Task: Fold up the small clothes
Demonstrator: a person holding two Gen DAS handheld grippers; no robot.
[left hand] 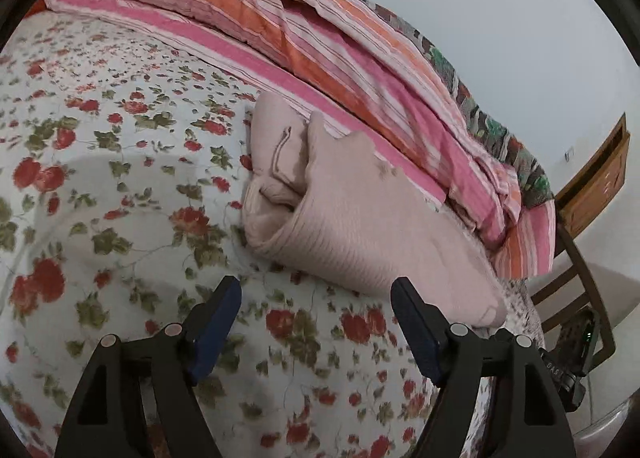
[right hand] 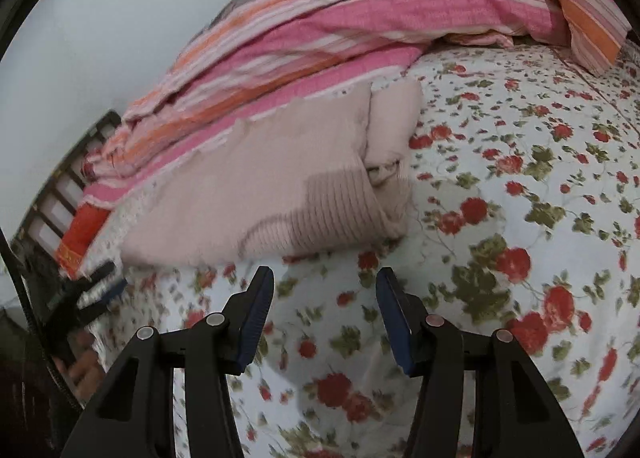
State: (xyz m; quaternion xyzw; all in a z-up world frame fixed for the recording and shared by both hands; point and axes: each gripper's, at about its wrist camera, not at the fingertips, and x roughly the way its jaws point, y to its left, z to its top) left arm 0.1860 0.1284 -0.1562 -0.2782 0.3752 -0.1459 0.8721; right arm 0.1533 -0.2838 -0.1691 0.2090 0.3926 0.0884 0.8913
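The bed (left hand: pixel 120 198), covered by a white sheet with red flowers, fills most of both views, and a pink and orange striped blanket (left hand: pixel 328 58) lies bunched along its far side. Between the blanket and the open sheet rests the task's garment, a pale pink ribbed knit garment (left hand: pixel 360 226), already doubled over into a thick bundle, with loose folds at one end and a flatter part at the other. The left claw (left hand: pixel 316 298) stands wide and holds nothing; its right finger is just beside the near edge of the knit, though I cannot tell if it touches. The right claw (right hand: pixel 324 286) is about half open, also with nothing in it, and hovers over the bare sheet near the same near edge. In my judgement the bundle is not yet tidy, so the step in hand is to take it for one more fold. To do it well, each claw should take one end of the near edge, gripping all layers together and not the sheet below, and both should then lift together evenly so that the soft knit does not unroll.
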